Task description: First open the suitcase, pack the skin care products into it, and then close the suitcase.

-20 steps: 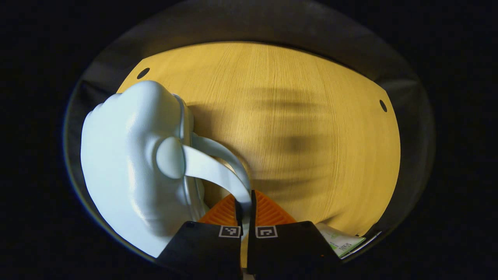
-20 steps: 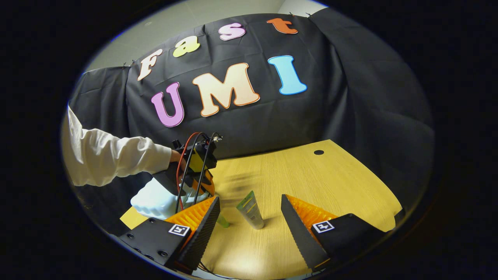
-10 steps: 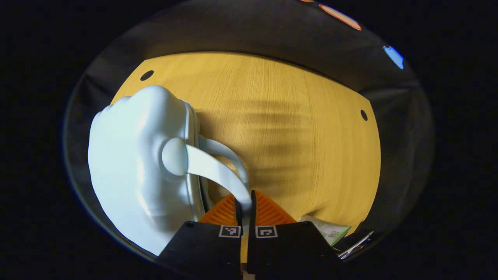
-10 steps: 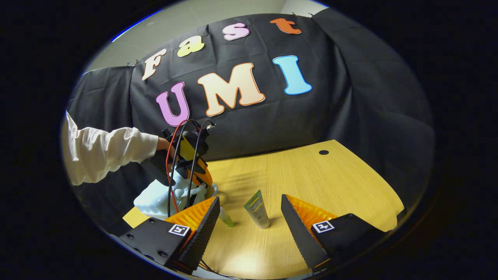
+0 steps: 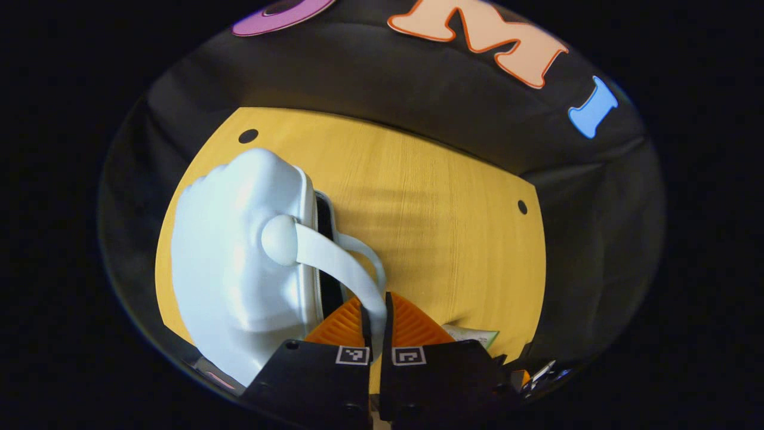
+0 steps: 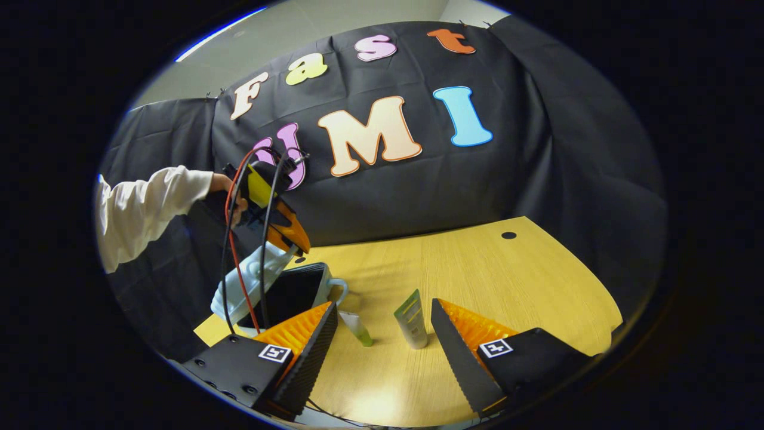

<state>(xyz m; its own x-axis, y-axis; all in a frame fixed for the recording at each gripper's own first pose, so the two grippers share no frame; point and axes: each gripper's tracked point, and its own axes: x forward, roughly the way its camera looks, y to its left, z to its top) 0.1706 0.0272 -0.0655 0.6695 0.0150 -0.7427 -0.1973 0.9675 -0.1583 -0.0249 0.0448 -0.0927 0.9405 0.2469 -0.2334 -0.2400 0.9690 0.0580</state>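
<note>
The pale blue hard-shell suitcase [image 5: 239, 263] sits at the left end of the yellow wood-grain table [image 5: 441, 239], partly open: in the right gripper view its lid [image 6: 248, 282] is tilted up and away from the base, exposing a dark interior [image 6: 292, 292]. In the left gripper view a dark gap runs between the 2 shell halves, and 2 pale strap handles arc from the shells toward the camera. The left gripper [image 5: 376, 310] is clenched on the nearer handle [image 5: 334, 263], both fingers pressing the strap where it passes between them; the second handle [image 5: 364, 257] curves free just behind it. The right gripper view shows that same gripper [image 6: 280, 224] raised above the suitcase, held by a hand [image 6: 230, 191] in a white sleeve [image 6: 149, 206], with red and black cables hanging from it. Near the suitcase on the table, 2 skin care products wait: a small white tube with a green cap [image 6: 358, 327] lying down just beside the case, and a green-and-grey tube [image 6: 412, 319] standing on its cap a little further right. The right gripper [image 6: 385, 349] hovers low over the near table edge with its fingers spread wide and nothing between them, the standing tube in front of the gap.
</note>
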